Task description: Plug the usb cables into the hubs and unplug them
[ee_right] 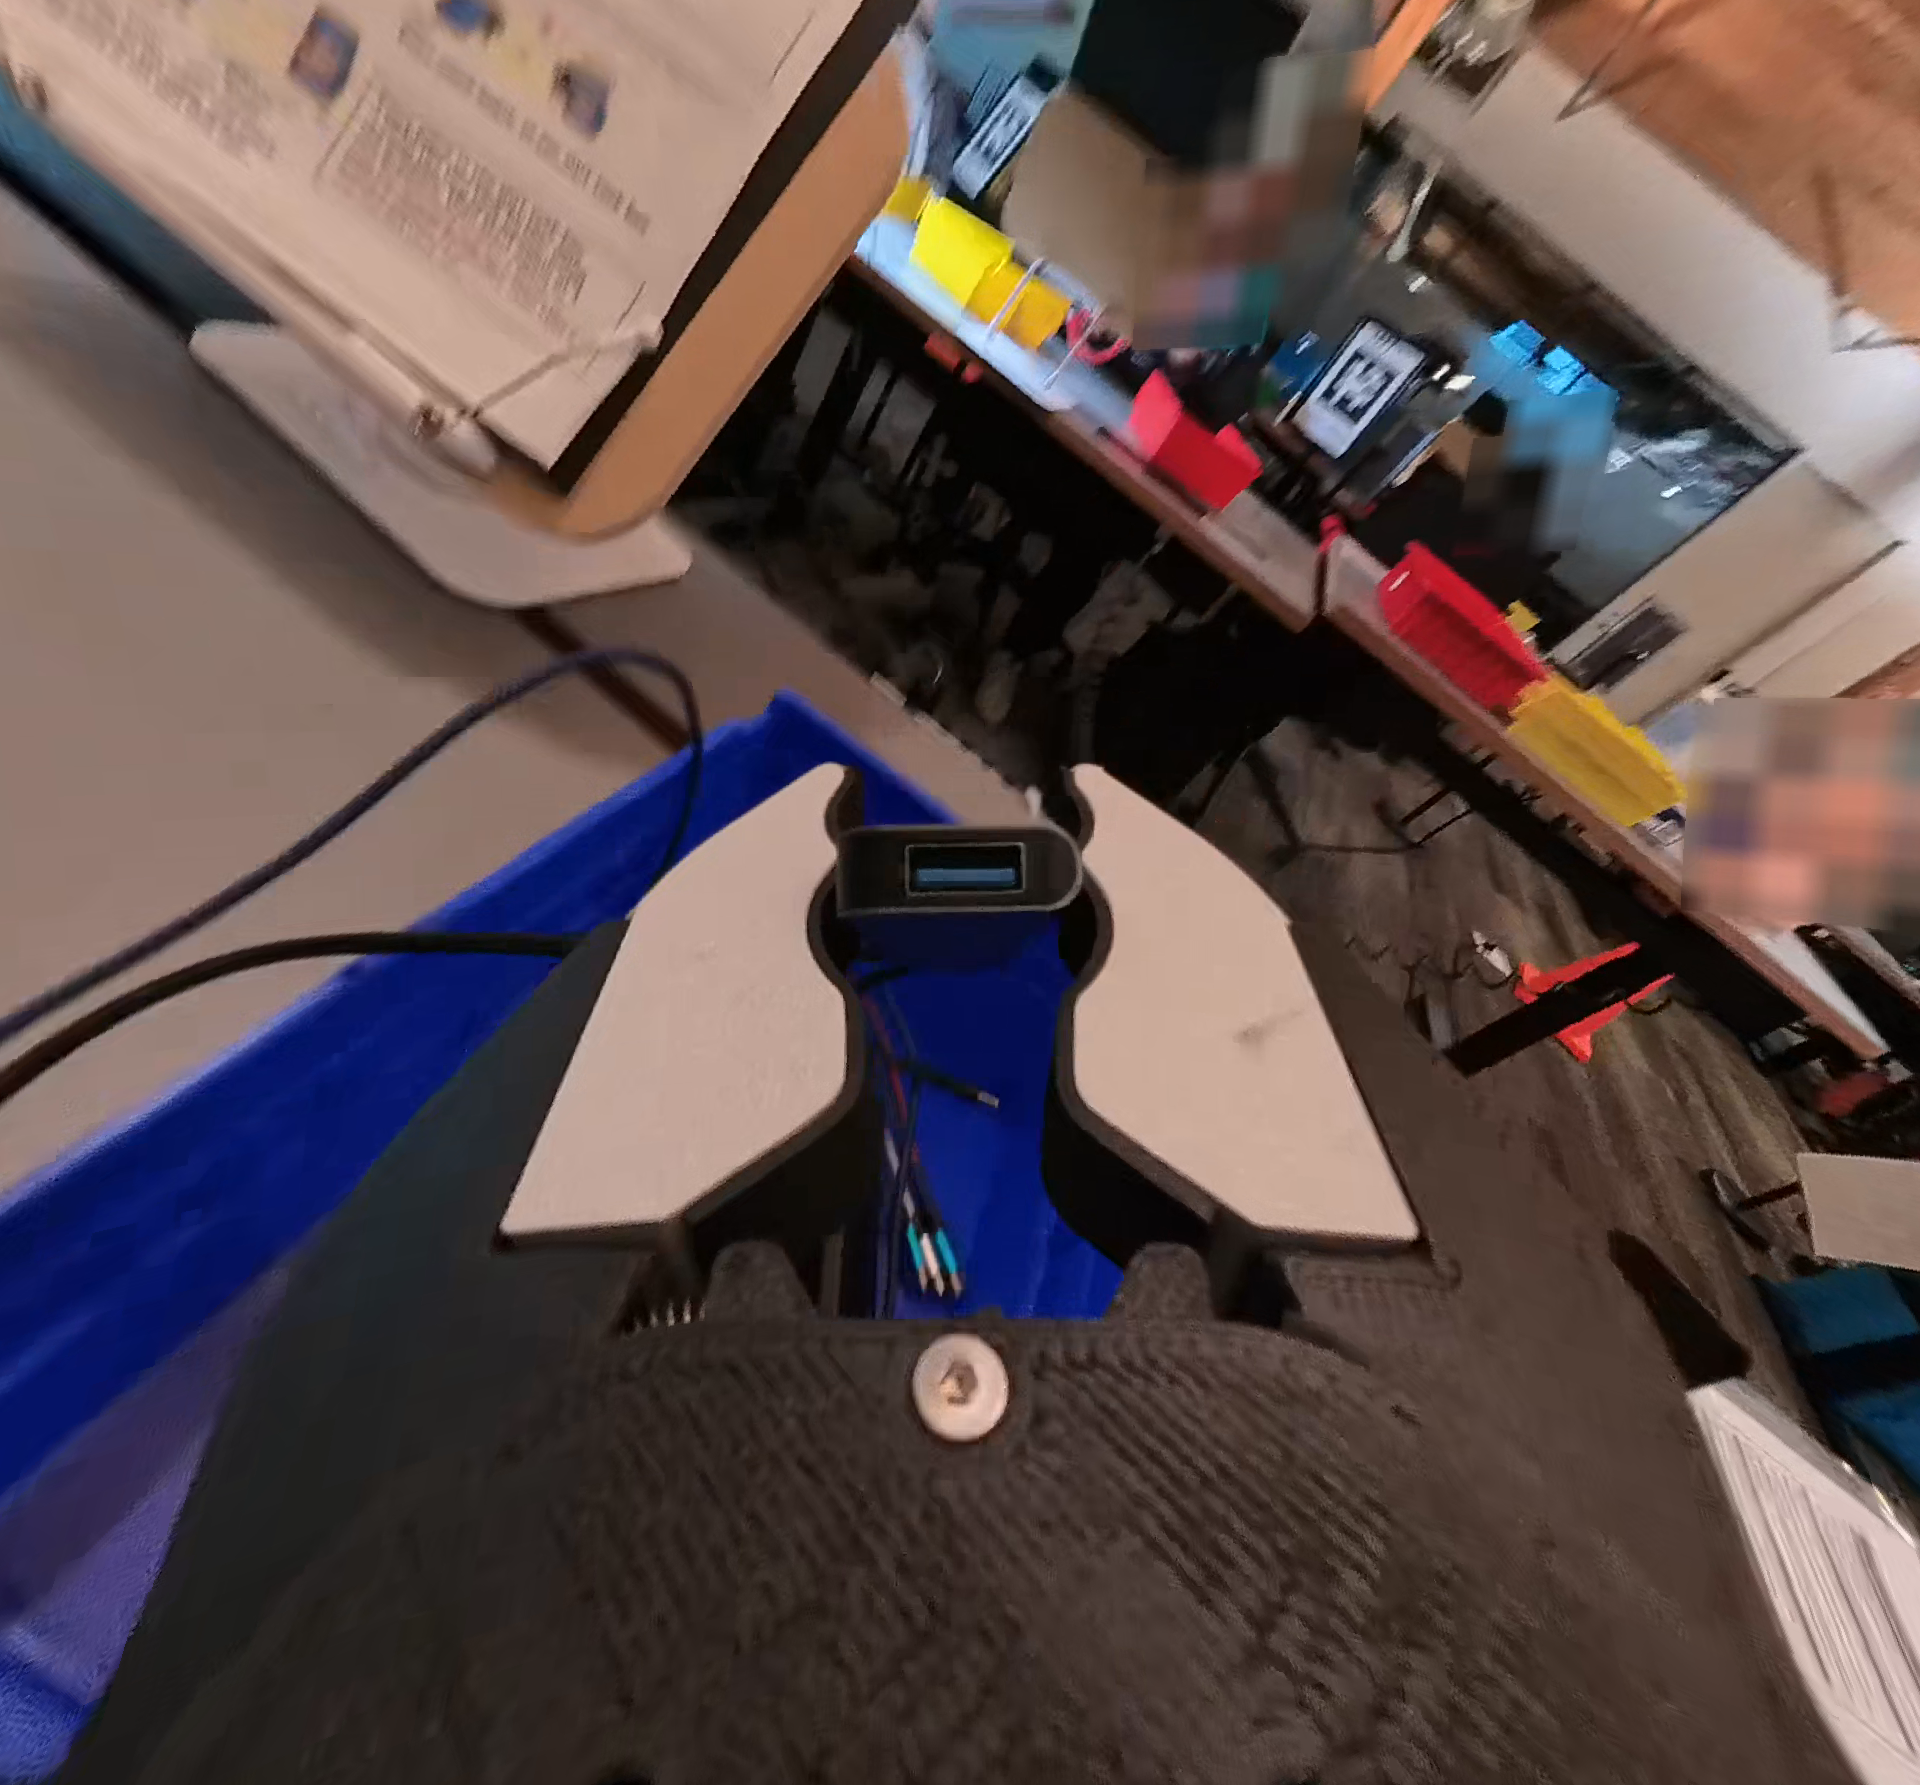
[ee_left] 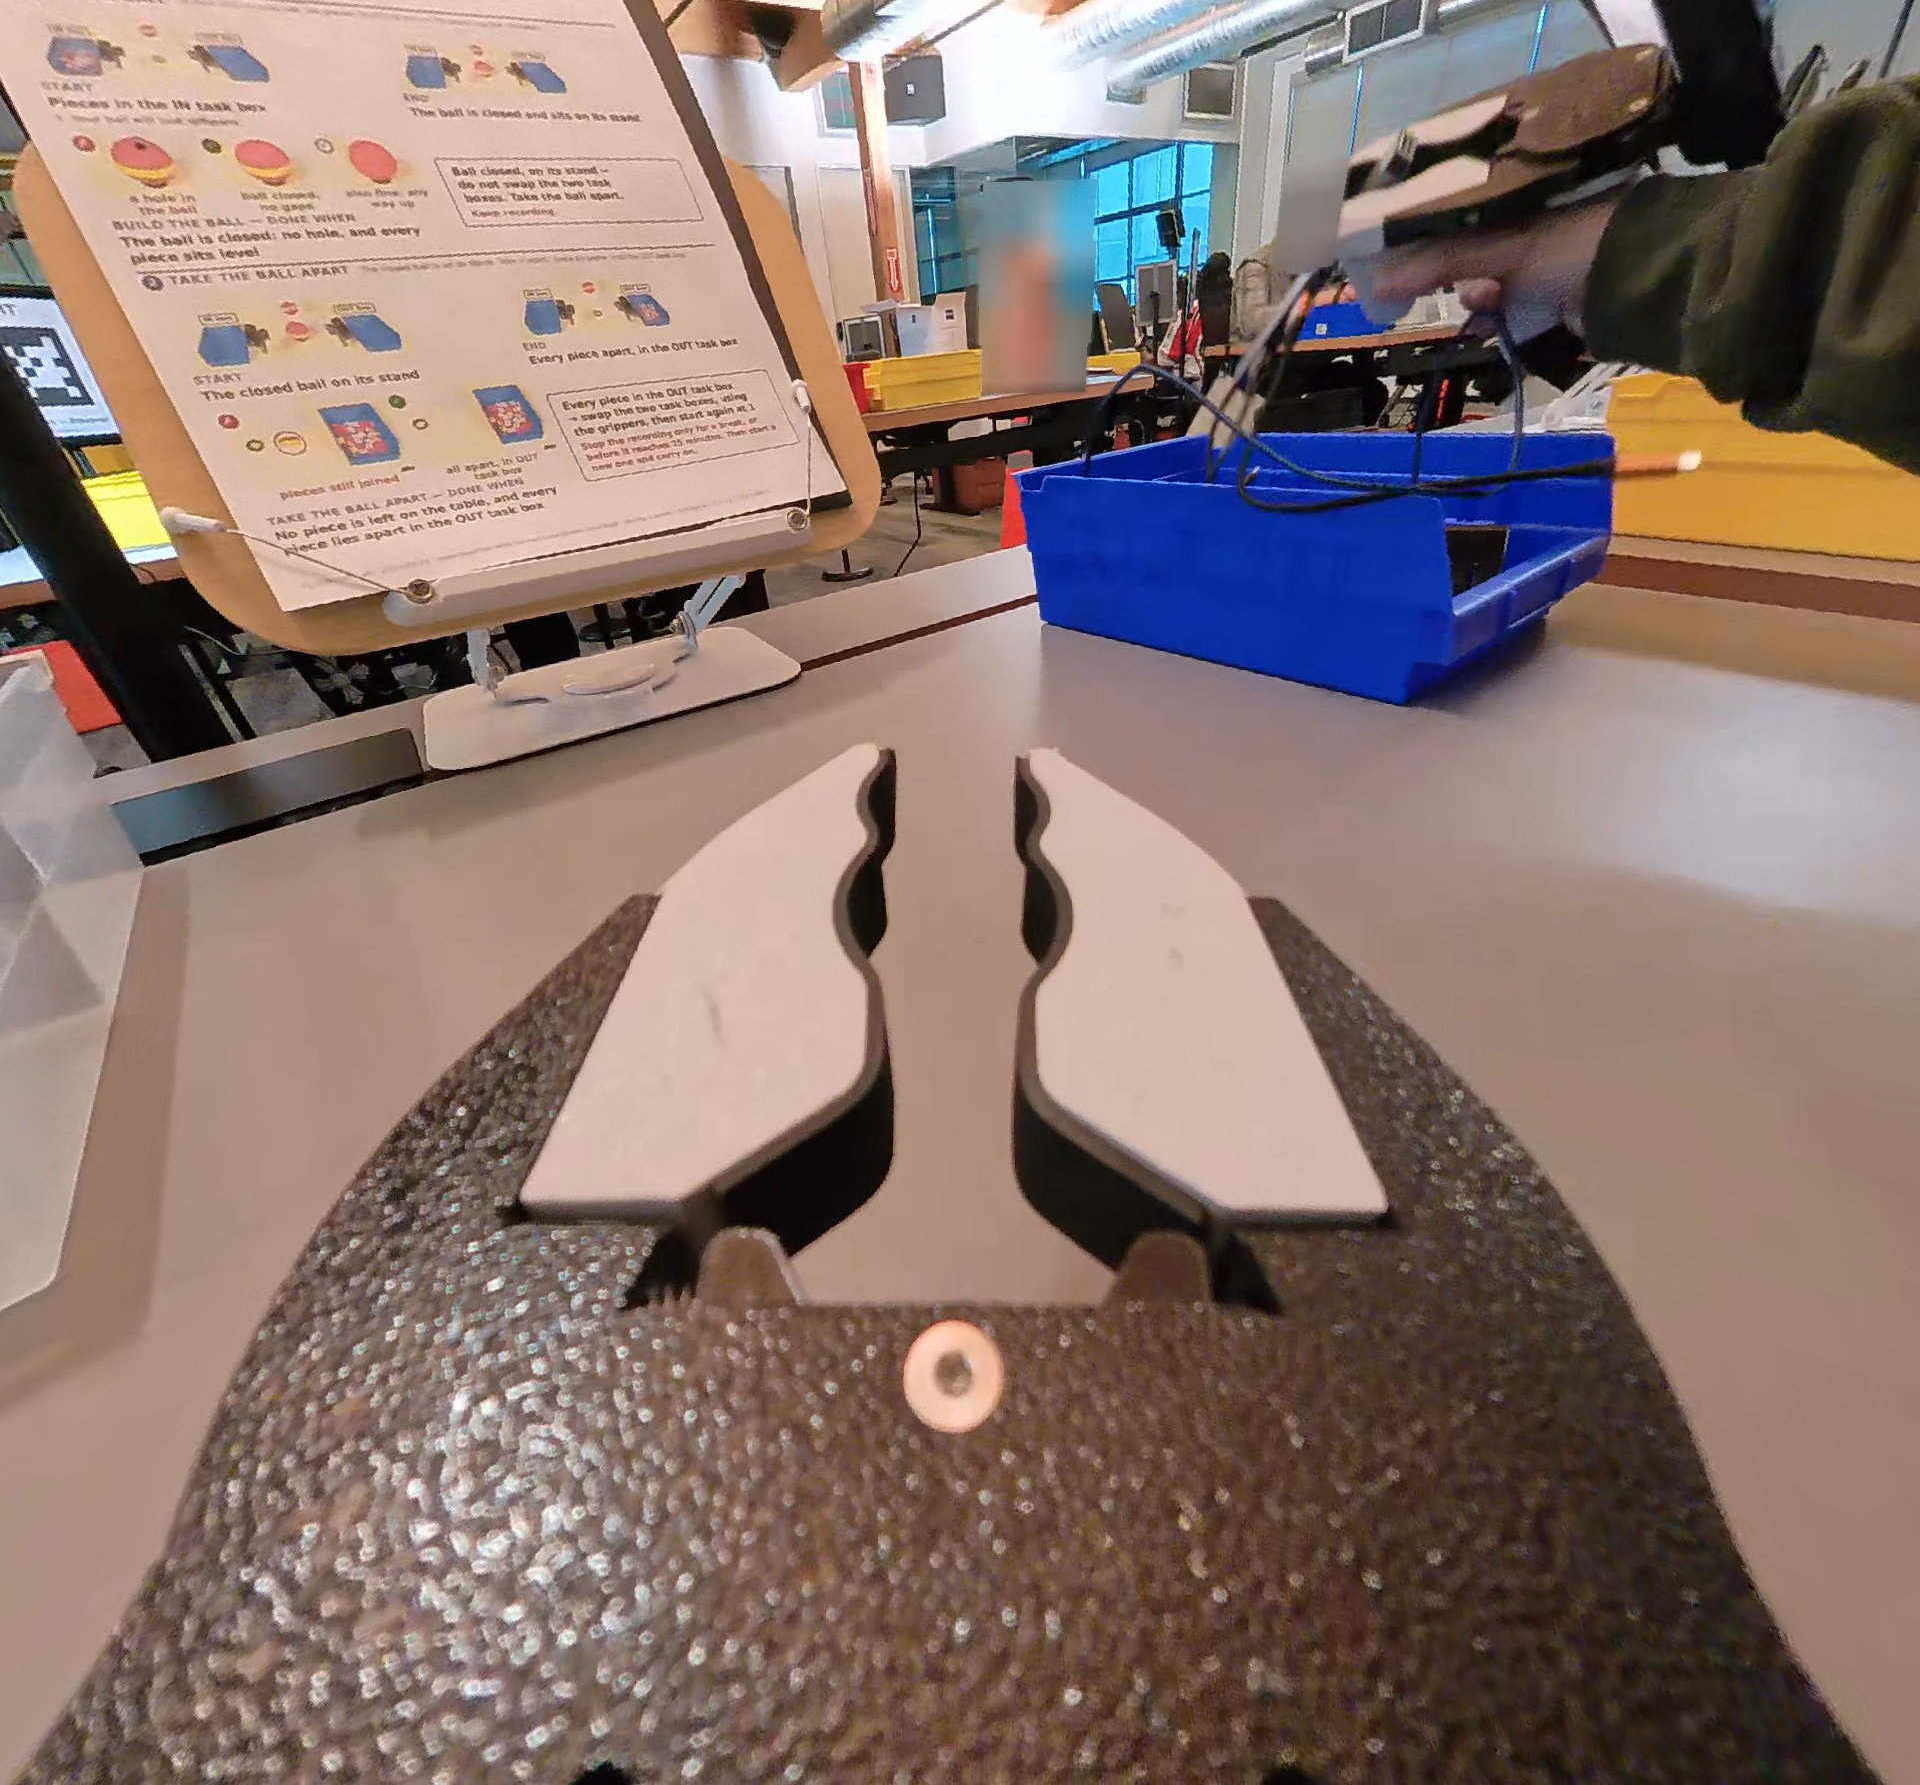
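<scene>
My right gripper [ee_right: 956,785] is shut on a dark grey USB hub [ee_right: 956,875], whose blue port faces the camera, and holds it in the air above the blue bin [ee_right: 312,1112]. Several cables [ee_right: 914,1164] hang from the hub into the bin. In the left wrist view the right gripper [ee_left: 1361,208] is blurred, high over the blue bin [ee_left: 1278,582], with dark cables [ee_left: 1351,478] trailing below it. My left gripper [ee_left: 954,761] is open and empty, low over the grey table [ee_left: 1455,904], well short of the bin.
A paper instruction sheet on a wooden stand [ee_left: 416,281] is at the back left of the table. A clear plastic box [ee_left: 52,956] sits at the left edge. A yellow bin [ee_left: 1766,478] is behind the blue one. Other tables with coloured bins fill the room behind. My right fingertips sit around 45 centimeters from my left ones.
</scene>
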Available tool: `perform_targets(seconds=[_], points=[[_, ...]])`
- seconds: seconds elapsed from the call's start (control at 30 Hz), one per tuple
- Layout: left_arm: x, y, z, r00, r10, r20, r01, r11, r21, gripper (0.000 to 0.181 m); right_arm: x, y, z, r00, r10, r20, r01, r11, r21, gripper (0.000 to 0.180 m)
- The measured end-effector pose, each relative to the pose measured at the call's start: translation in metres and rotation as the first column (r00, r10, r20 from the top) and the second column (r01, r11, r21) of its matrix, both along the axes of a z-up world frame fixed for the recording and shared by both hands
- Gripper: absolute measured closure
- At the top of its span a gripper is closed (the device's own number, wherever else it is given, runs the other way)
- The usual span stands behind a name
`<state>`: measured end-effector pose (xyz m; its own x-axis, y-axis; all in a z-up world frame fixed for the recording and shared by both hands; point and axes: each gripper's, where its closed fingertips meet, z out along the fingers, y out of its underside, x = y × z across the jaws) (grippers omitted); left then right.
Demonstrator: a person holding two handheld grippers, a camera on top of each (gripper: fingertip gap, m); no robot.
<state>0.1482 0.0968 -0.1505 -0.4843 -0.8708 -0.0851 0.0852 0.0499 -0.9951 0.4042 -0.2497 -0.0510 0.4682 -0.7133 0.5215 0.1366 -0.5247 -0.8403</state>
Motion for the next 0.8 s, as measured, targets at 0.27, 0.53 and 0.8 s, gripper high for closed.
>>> perform_targets(seconds=[0.27, 0.53, 0.8], points=[[0.008, -0.001, -0.008, 0.998, 0.028, -0.058, -0.026, 0.999, 0.04, 0.16, 0.001, -0.029, -0.044, 0.971, -0.124, -0.206, 0.081, 0.975, -0.208, 0.141], [0.014, -0.029, -0.036, 0.985, 0.056, -0.164, -0.009, 0.962, 0.272, 0.158, -0.05, -0.048, 0.013, 0.969, -0.055, -0.24, 0.068, 0.997, 0.043, 0.12], [0.026, -0.106, -0.034, 0.946, -0.096, -0.311, 0.168, 0.962, 0.213, 0.148, -0.168, -0.036, -0.076, 0.917, 0.007, -0.4, 0.045, 0.992, 0.121, 0.126]])
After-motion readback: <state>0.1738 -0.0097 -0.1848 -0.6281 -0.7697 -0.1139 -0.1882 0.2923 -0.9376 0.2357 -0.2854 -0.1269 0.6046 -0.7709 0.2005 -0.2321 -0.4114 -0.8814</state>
